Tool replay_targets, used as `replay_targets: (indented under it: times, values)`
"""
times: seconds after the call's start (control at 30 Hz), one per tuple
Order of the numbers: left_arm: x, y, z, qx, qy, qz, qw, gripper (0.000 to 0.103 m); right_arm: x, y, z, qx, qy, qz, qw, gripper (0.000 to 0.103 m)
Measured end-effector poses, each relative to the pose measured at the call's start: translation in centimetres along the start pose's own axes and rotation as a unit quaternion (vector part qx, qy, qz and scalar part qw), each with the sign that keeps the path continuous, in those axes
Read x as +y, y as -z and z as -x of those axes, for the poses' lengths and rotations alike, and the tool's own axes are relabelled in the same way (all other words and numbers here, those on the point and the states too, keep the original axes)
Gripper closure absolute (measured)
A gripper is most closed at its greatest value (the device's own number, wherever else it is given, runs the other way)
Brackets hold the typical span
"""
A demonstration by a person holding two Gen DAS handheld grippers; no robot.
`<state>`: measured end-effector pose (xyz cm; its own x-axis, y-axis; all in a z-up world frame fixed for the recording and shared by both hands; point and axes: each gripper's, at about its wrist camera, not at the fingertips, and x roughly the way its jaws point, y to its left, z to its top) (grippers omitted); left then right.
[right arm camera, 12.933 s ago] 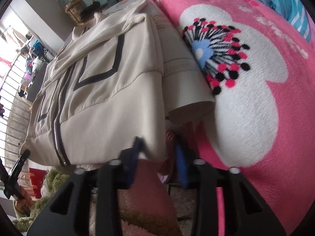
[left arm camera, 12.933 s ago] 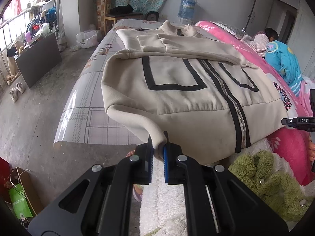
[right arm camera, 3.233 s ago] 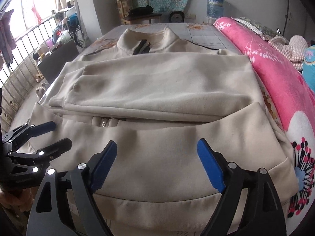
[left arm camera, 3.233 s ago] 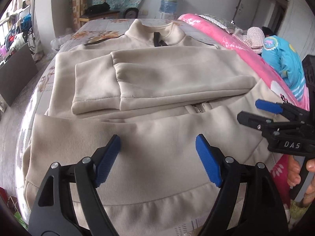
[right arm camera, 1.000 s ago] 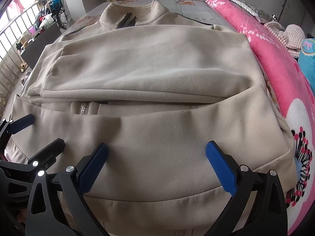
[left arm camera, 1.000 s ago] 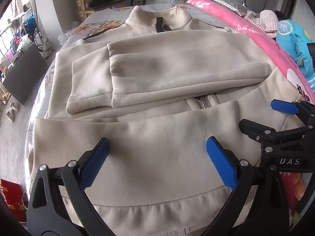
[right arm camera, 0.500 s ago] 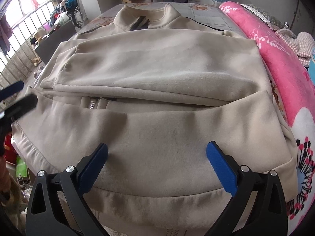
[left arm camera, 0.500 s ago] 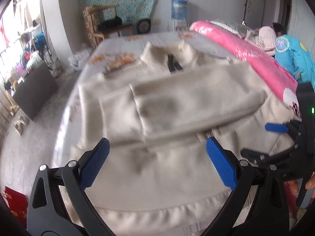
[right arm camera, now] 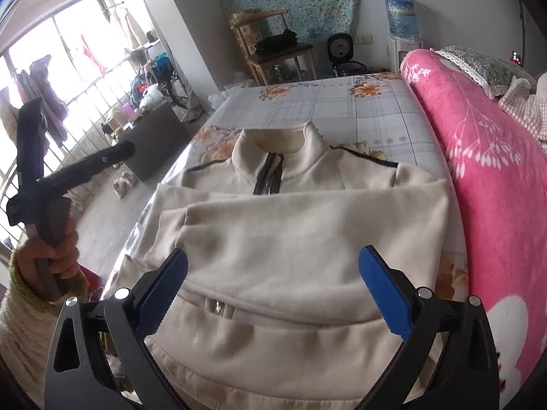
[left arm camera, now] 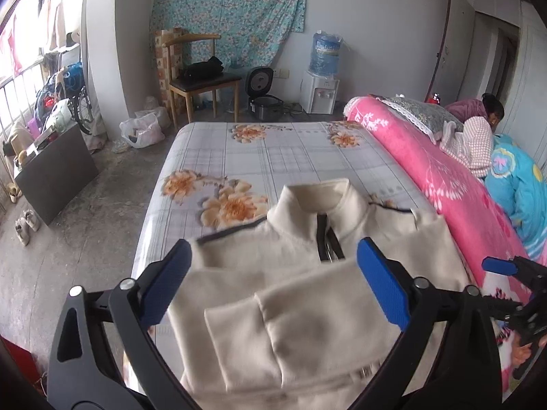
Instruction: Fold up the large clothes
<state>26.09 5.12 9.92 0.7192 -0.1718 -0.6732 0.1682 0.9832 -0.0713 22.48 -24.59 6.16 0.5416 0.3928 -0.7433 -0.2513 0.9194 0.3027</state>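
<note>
No legible writing in either view: print on the water bottle (left arm camera: 324,53) label too small to read.

Hidden or unclear:
- Jacket (right arm camera: 307,239) lower edge cut off below both frames, behind the gripper bodies.
- Jacket blurred in the left wrist view; zipper (right arm camera: 270,174) detail clear only in the right wrist view.
- Bed sheet (left arm camera: 273,153) covered by the jacket on the near side; floral print visible beyond the collar.
- Person (left arm camera: 492,109) at far right of the left wrist view mostly behind the pink blanket (left arm camera: 444,177); only part visible.
- Left hand (right arm camera: 58,253) partly cut off by the frame edge, wrapped round the handle; cream knit sleeve (right arm camera: 17,314) below it.

Left gripper (left arm camera: 273,283):
- Blue pads (left arm camera: 383,283) spread wide, jaws closing slightly.
- Nothing pressed between the pads; jacket lies below and beyond them, not gripped.
- Folded sleeves directly ahead between the fingers, collar farther ahead.
- Seen from the right wrist view, held up at far left, clear of the fabric.

Right gripper (right arm camera: 273,290):
- Blue pads (right arm camera: 386,294) spread wide, released.
- Nothing grasped; jacket spans the gap between the fingers and extends past both, contact not discernible.
- Lower hem folded up, a fold line running across just ahead of the fingertips, a small zipper pull (right arm camera: 218,305) beside the left finger.
- Collar and dark zipper straight ahead, far from the tips.
- Pink blanket outside the right finger.

Jacket location: flat on the bed, sleeves folded across the chest, collar pointing away from both grippers.
</note>
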Motion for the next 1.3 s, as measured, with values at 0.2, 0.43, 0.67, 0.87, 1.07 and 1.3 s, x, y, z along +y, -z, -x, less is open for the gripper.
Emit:
replay_targets:
  times: [0.2,0.43,0.67,0.87,1.07,1.3]
  values:
    - [-0.1,-3.8,-8.7,0.051,0.027,0.023,0.9981,0.039,-1.0,-8.0,-5.4,0.022,0.025,0.002,0.999,0.007]
    - [-0.4,-5.9,-19.0,0.123,0.032,0.018,0.9918,0.041,-2.9,-15.4,-16.0,0.075,0.063,-0.014,0.995,0.018]
    - [-0.3,-4.6,-23.5,0.169,0.014,0.008,0.9855,0.065,-6.1,-17.2,-23.8,0.133,0.107,-0.051,0.984,0.044]
    - [-0.9,-4.2,-20.7,0.153,0.05,0.002,0.987,0.091,-5.7,-15.4,-21.3,0.141,0.07,-0.045,0.987,0.086]
    - [-2.5,-3.4,-13.2,0.109,0.09,-0.038,0.9892,0.092,-1.9,-13.8,-13.9,0.098,0.058,0.021,0.993,0.087]
    - [-3.6,1.4,-5.9,0.087,0.118,-0.081,0.9858,0.094,1.0,-8.1,-7.9,0.07,0.067,0.097,0.99,0.087]
